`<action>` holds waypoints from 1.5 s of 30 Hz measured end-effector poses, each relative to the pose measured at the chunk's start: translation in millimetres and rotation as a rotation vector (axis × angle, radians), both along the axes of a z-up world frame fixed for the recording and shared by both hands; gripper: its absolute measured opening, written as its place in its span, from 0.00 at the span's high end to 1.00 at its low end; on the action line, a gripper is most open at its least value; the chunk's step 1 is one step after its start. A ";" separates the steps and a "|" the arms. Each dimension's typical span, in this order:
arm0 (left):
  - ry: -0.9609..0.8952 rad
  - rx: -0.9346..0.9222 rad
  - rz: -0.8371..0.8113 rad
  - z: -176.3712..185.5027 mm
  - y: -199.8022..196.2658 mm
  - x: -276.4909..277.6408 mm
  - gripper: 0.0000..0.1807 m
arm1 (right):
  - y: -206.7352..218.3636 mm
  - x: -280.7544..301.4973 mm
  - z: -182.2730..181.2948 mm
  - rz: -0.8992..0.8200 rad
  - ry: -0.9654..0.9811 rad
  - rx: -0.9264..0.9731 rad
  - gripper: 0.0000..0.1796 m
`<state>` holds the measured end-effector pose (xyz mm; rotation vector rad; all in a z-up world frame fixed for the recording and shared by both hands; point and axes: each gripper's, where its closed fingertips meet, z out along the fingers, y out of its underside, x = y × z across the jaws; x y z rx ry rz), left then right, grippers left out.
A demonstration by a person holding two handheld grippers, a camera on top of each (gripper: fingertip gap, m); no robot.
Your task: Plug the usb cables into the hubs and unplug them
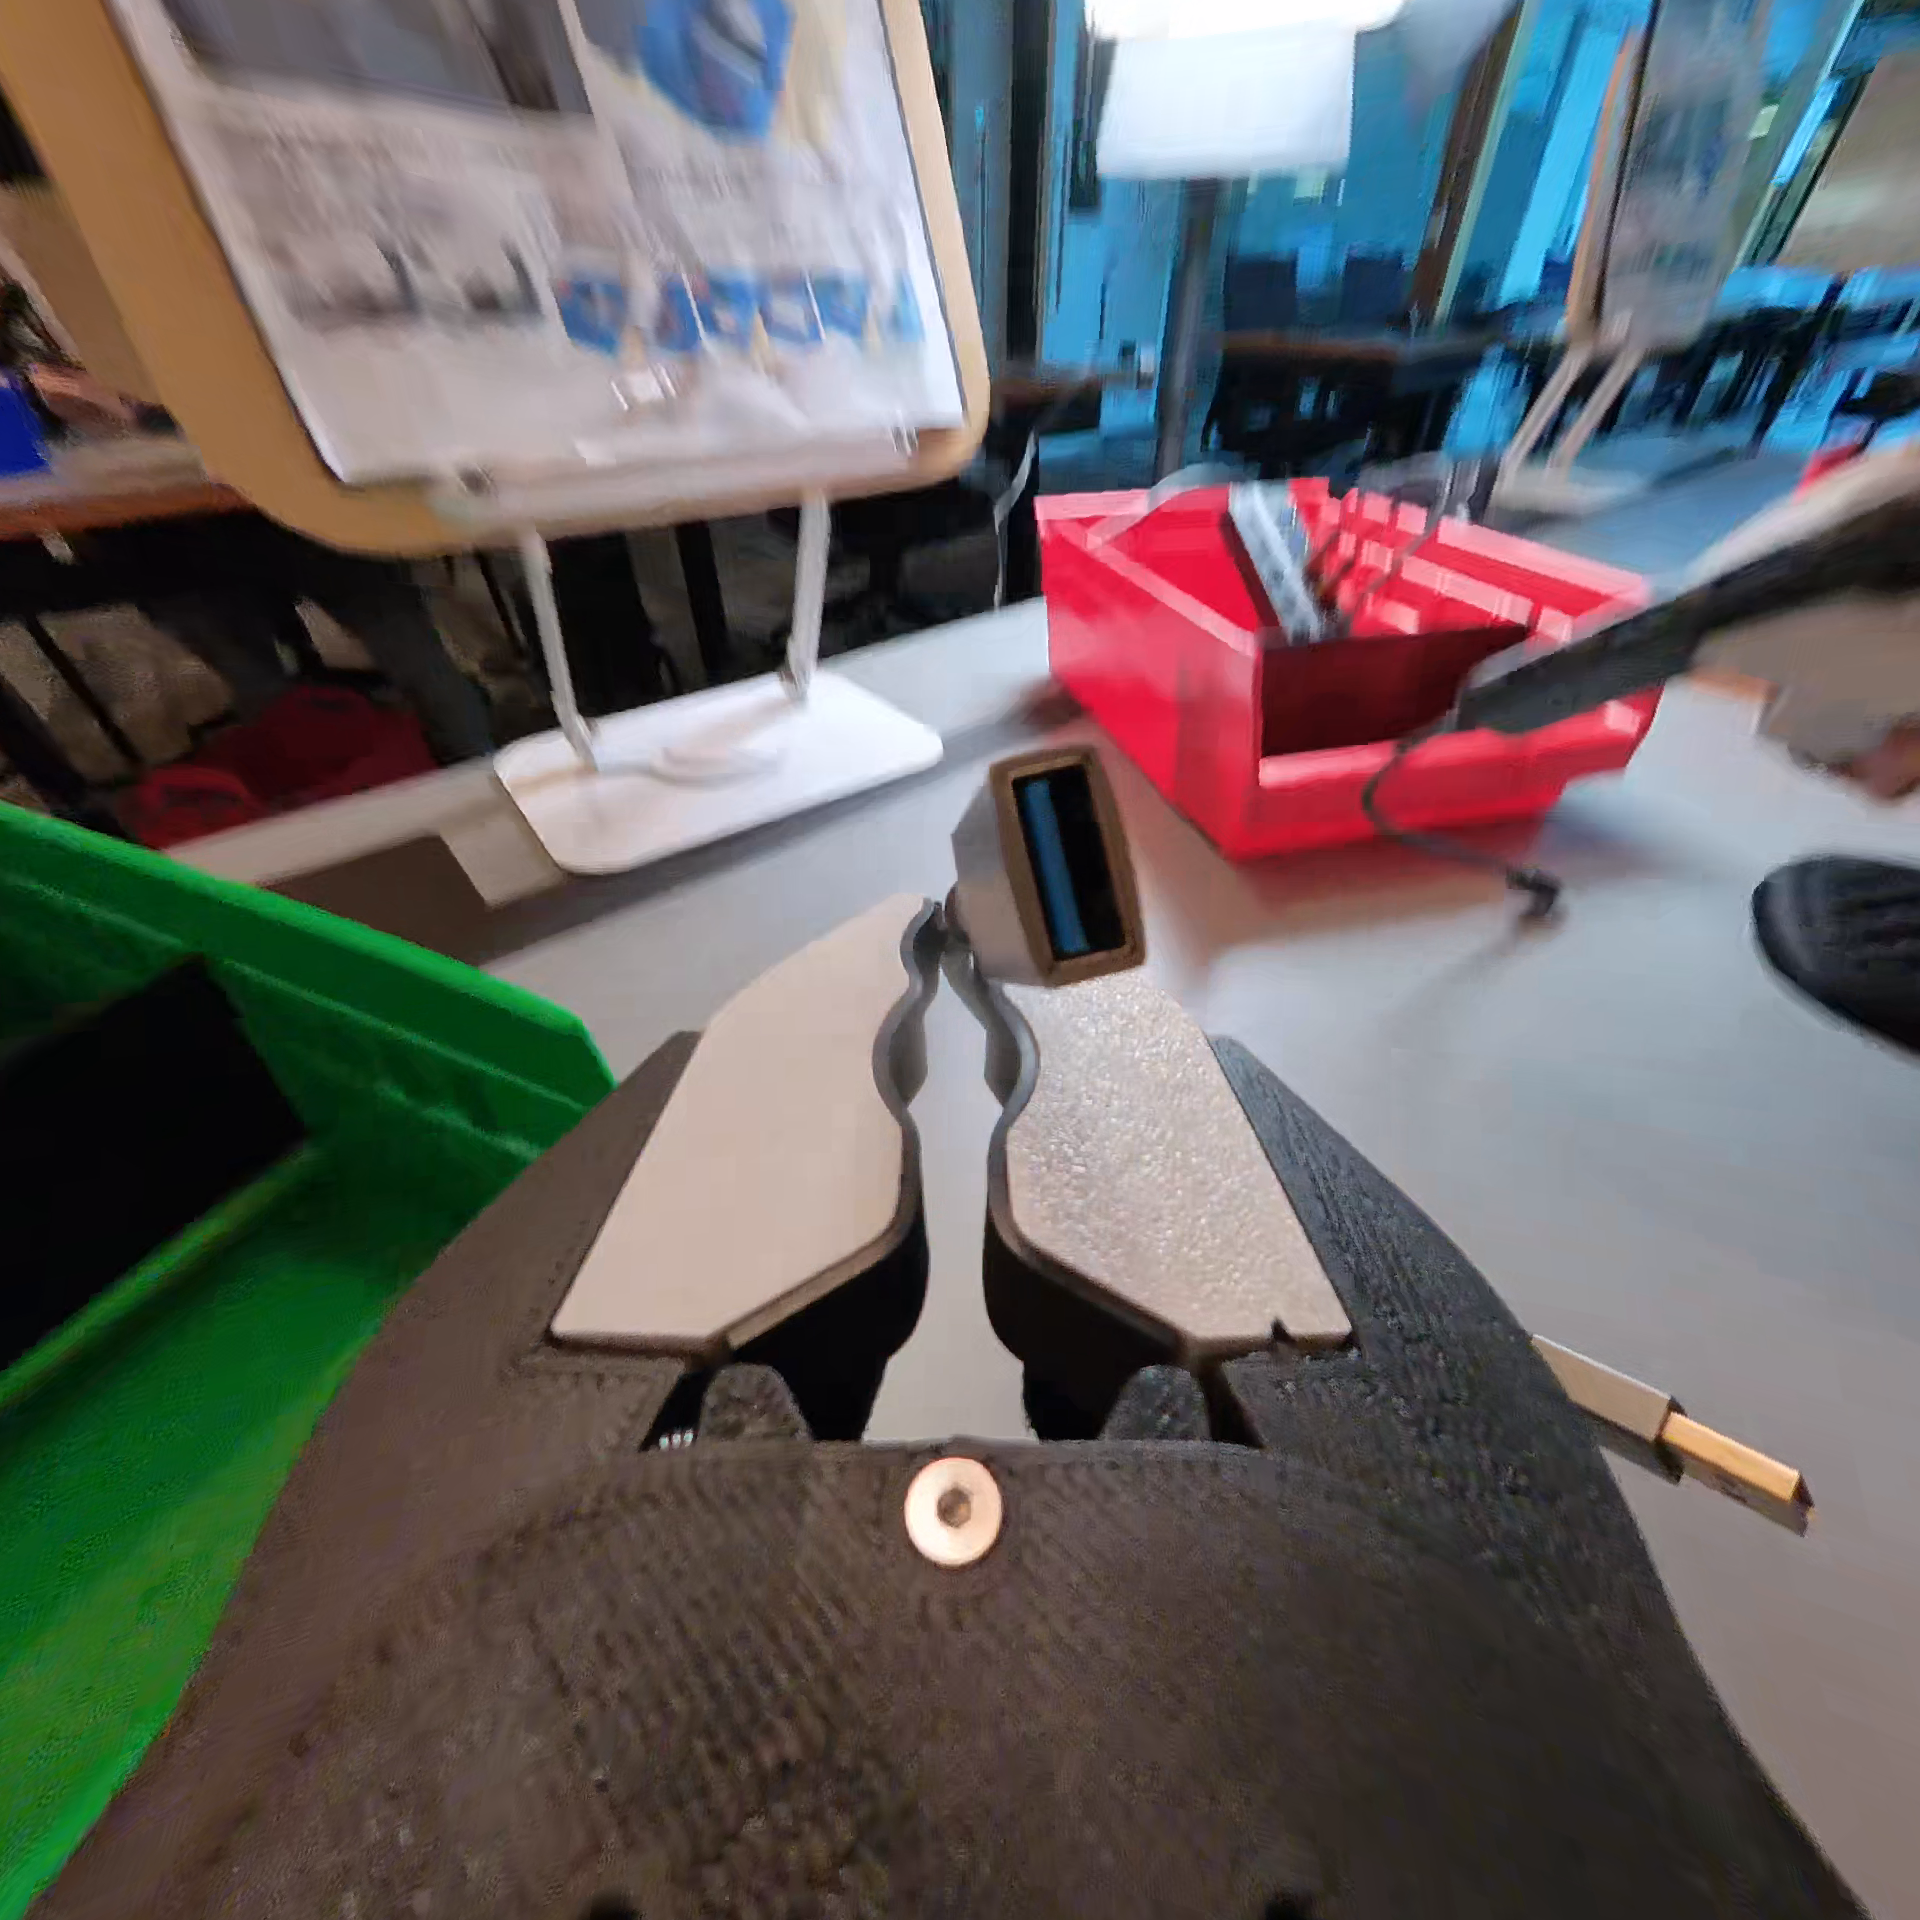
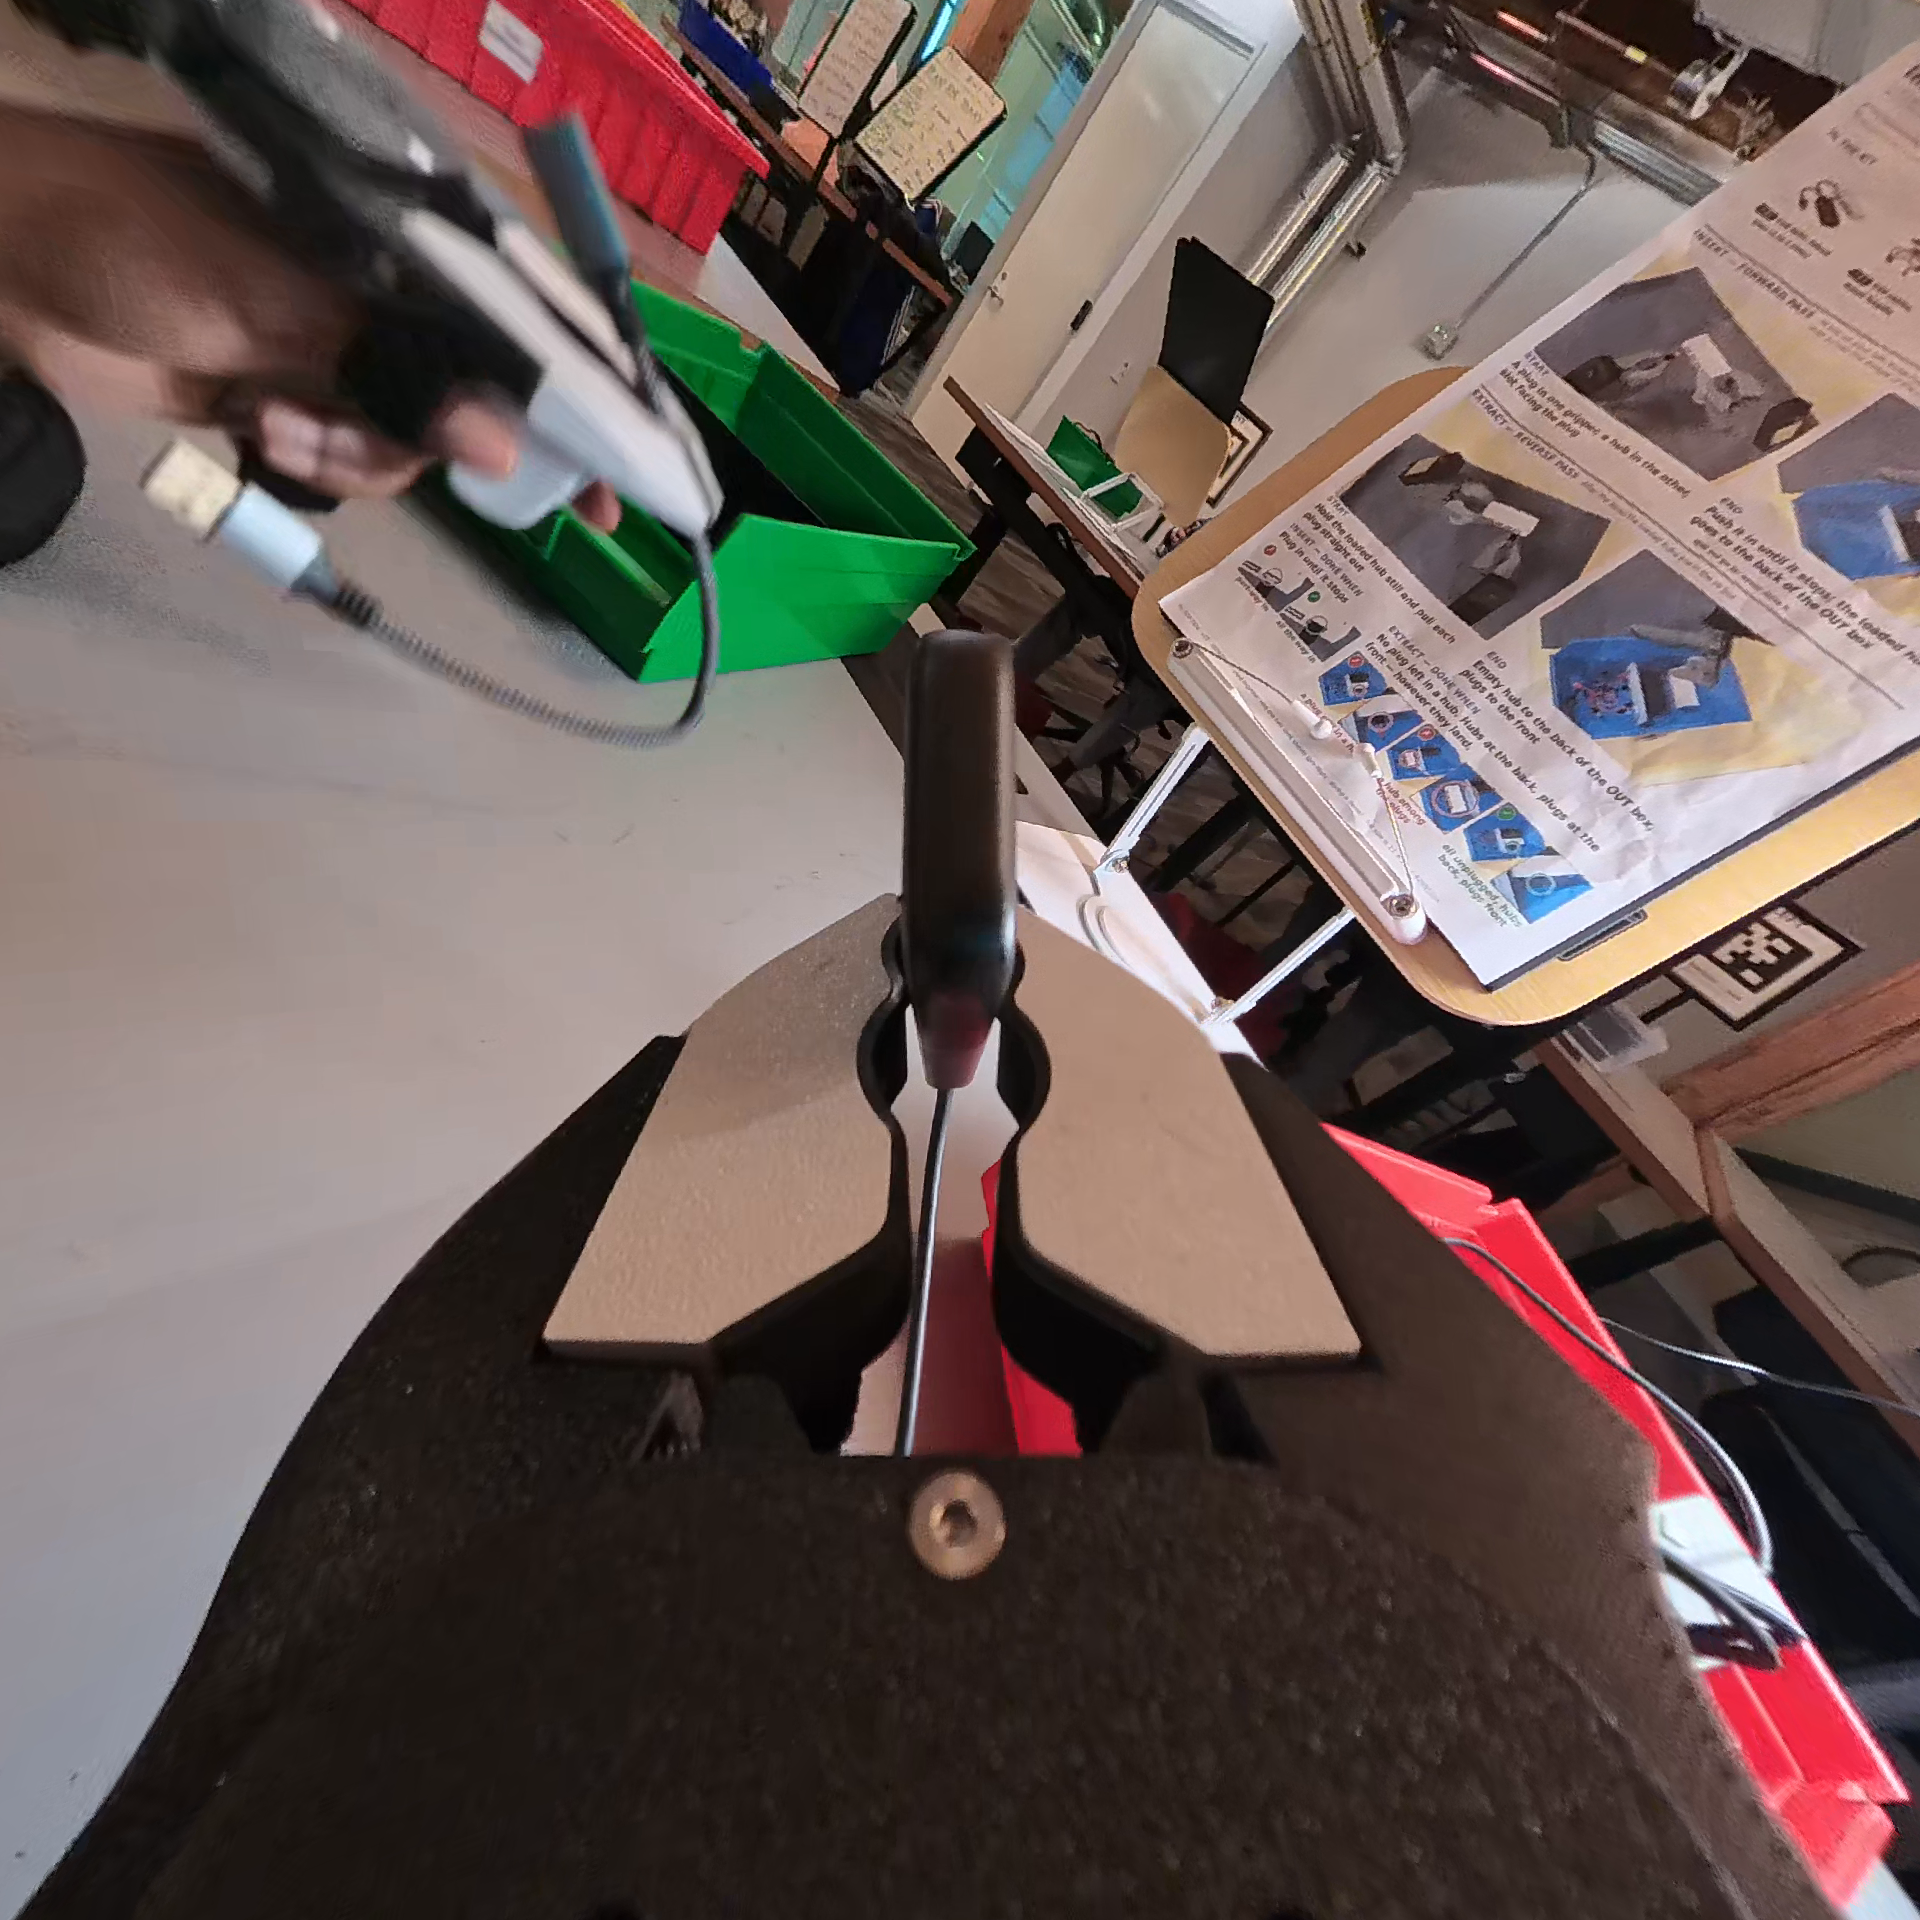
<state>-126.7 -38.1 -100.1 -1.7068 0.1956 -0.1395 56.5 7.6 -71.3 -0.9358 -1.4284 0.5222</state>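
My left gripper [image 1: 940,935] is shut at its tips on a small grey hub [image 1: 1060,873], held above the table with its blue socket facing outward. The hub's braided cable ends in a metal plug [image 1: 1704,1455] that hangs at the lower right. My right gripper [image 2: 956,966] is shut on a black USB plug [image 2: 958,790] whose thin black cable runs back between the fingers. In the left wrist view the right gripper and black plug [image 1: 1621,665] show blurred, right of the hub and apart from it. In the right wrist view the left gripper [image 2: 582,436] and hub [image 2: 577,197] show blurred at upper left.
A red bin [image 1: 1351,790] with more cables stands on the grey table [image 1: 1455,1143] behind the hub; it also shows in the right wrist view [image 2: 1558,1309]. A green bin [image 1: 312,1039] sits at the left. An instruction sheet on a stand [image 1: 582,260] stands at the table edge.
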 end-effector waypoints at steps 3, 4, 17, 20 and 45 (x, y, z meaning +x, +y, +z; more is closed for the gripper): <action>0.152 -0.114 -0.041 -36.6 0.3 20.7 0.97 | 2.0 0.5 -2.4 0.000 0.002 -0.021 0.93; 0.210 -0.128 -0.062 -43.2 -2.3 25.5 0.97 | 2.5 0.5 -2.9 -0.001 0.001 -0.022 0.93; 1.107 -0.363 -0.619 -105.3 -106.2 22.6 0.88 | 6.4 -2.9 -11.2 -0.001 -0.016 -0.055 0.93; 1.148 -0.501 -0.844 -112.2 -134.6 34.9 0.84 | 6.0 -3.6 -11.9 0.001 -0.018 -0.059 0.93; 0.474 -0.475 -1.104 -114.6 -74.7 135.2 0.94 | 0.2 -1.6 -15.0 0.043 -0.024 -0.093 0.93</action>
